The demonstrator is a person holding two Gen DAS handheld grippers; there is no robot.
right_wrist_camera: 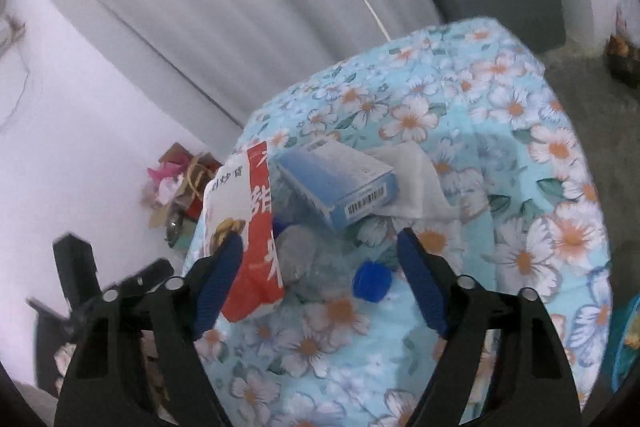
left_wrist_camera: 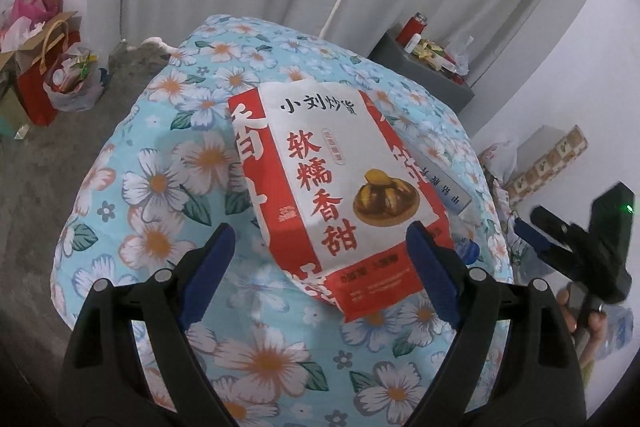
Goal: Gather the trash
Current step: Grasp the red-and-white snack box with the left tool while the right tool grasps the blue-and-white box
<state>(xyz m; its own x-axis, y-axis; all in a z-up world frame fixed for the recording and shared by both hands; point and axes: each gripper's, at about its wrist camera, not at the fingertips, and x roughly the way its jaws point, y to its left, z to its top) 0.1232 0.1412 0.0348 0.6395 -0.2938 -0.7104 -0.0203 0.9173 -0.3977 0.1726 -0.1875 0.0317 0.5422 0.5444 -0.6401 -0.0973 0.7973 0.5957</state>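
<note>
A red and white paper snack bag [left_wrist_camera: 332, 179] with Chinese print lies on the floral tablecloth [left_wrist_camera: 168, 187]. My left gripper [left_wrist_camera: 320, 243] is open, its blue pads either side of the bag's near end, above it. In the right wrist view the same bag [right_wrist_camera: 248, 227] stands at the left, with a blue and white carton [right_wrist_camera: 336, 179], a crumpled clear plastic bottle [right_wrist_camera: 312, 259] with a blue cap [right_wrist_camera: 372, 281] and a white tissue [right_wrist_camera: 416, 179] beside it. My right gripper [right_wrist_camera: 320, 259] is open just above the bottle. The right gripper also shows in the left wrist view [left_wrist_camera: 532, 231].
Paper bags and a plastic bag of rubbish [left_wrist_camera: 72, 79] stand on the floor at the left. A grey side table [left_wrist_camera: 424, 75] with a red flask and small items stands by the curtain. The blue carton's edge [left_wrist_camera: 440, 179] shows behind the snack bag.
</note>
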